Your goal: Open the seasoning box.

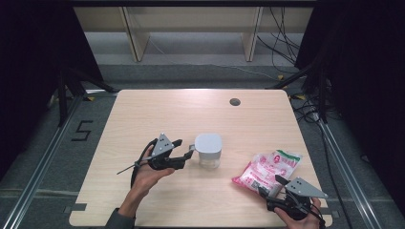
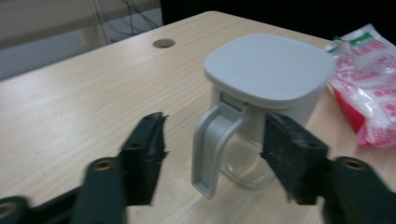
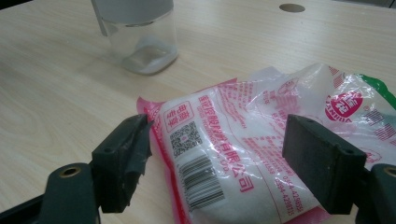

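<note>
the lidded jar (image 1: 208, 150) stands mid-counter (image 1: 143, 114), its grey handle (image 2: 212, 149) between the left gripper's (image 1: 185, 149) wide fingers (image 2: 144, 154), untouched, the jar at its 3 o'clock. the right gripper (image 3: 219, 168), fingers wide, straddles the sugar bag (image 1: 267, 169) at 12 o'clock.

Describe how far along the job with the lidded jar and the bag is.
Early stage. Done: nothing visible; the grey lid sits on the jar, and the bag lies full. In hand: the open left hand-held gripper straddles the handle; the right hand-held gripper brackets the bag. Left: everything.
</note>
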A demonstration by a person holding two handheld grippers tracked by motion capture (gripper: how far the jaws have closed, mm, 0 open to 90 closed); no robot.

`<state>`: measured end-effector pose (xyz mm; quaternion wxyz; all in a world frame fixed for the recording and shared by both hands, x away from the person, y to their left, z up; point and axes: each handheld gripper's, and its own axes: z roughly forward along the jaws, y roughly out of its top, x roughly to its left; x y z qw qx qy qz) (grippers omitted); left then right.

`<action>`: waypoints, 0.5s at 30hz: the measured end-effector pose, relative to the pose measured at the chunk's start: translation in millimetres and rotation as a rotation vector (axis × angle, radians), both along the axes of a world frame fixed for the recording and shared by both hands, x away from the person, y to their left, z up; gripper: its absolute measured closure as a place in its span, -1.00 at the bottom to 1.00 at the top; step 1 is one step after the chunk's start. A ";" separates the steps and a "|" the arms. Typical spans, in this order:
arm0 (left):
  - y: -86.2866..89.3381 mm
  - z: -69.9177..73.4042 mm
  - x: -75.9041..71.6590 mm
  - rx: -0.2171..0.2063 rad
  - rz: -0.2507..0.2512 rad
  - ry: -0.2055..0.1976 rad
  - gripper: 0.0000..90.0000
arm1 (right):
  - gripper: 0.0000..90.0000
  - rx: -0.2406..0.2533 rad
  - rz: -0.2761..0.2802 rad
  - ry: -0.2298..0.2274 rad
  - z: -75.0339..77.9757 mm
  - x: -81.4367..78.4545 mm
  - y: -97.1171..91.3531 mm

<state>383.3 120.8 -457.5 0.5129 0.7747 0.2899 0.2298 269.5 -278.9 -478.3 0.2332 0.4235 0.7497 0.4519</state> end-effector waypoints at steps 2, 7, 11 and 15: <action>0.3 3.6 -3.6 0.021 -0.016 -0.023 0.34 | -0.46 0.017 0.001 0.017 0.0 -1.0 1.9; 0.7 9.9 -5.3 0.000 -0.017 -0.056 0.74 | -0.47 0.006 0.010 0.024 -0.6 -0.8 1.5; -2.1 10.7 -4.2 -0.048 -0.017 -0.044 0.88 | -0.48 0.004 0.015 0.018 -0.2 -0.3 2.3; -10.6 13.5 -3.9 -0.062 -0.030 -0.043 0.93 | -0.47 -0.003 0.005 0.013 -0.8 -0.9 2.9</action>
